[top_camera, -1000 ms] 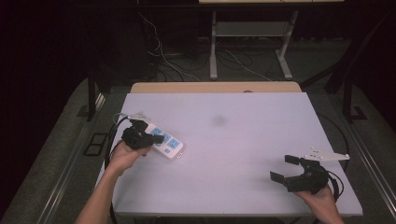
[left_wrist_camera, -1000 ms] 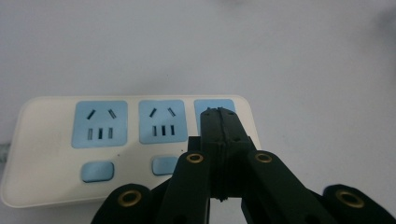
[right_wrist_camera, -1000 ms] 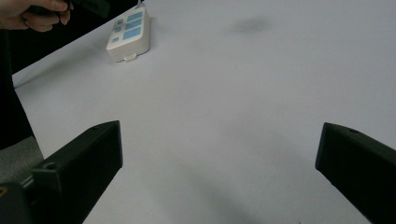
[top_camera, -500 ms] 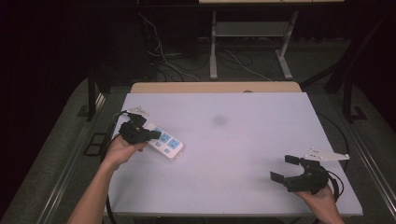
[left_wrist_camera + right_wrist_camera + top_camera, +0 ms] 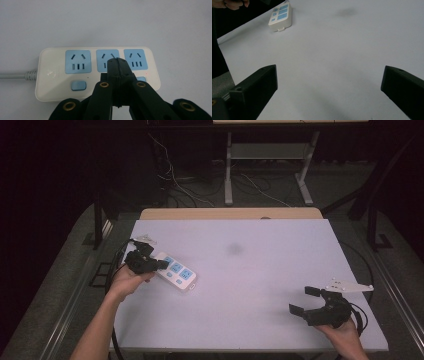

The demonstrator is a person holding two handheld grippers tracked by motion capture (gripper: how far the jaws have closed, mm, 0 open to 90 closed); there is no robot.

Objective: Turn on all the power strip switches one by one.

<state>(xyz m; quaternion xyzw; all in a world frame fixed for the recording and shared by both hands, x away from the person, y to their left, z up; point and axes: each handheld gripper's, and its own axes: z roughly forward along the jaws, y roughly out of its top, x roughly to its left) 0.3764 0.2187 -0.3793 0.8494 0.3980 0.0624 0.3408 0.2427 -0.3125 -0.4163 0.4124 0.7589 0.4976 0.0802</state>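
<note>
High view: left gripper [image 5: 161,264] pinched tight, tips over white power strip [image 5: 176,271]; right gripper [image 5: 304,301] spread wide, far away, holding nothing; left gripper view: jaws together, tip on middle blue socket [image 5: 107,61]; right gripper view: strip far ahead, upper left.

White table [image 5: 260,270]; power strip [image 5: 176,271] lying near left edge.

White power strip [image 5: 50,75] is showing three pale blue socket faces and pale blue buttons, with a grey cord [image 5: 12,75] running off at left of the frame. Black left gripper [image 5: 117,61] is carrying brass-coloured rivets. The table [image 5: 260,270] is glowing pale lilac-white with one faint grey smudge [image 5: 234,249].
</note>
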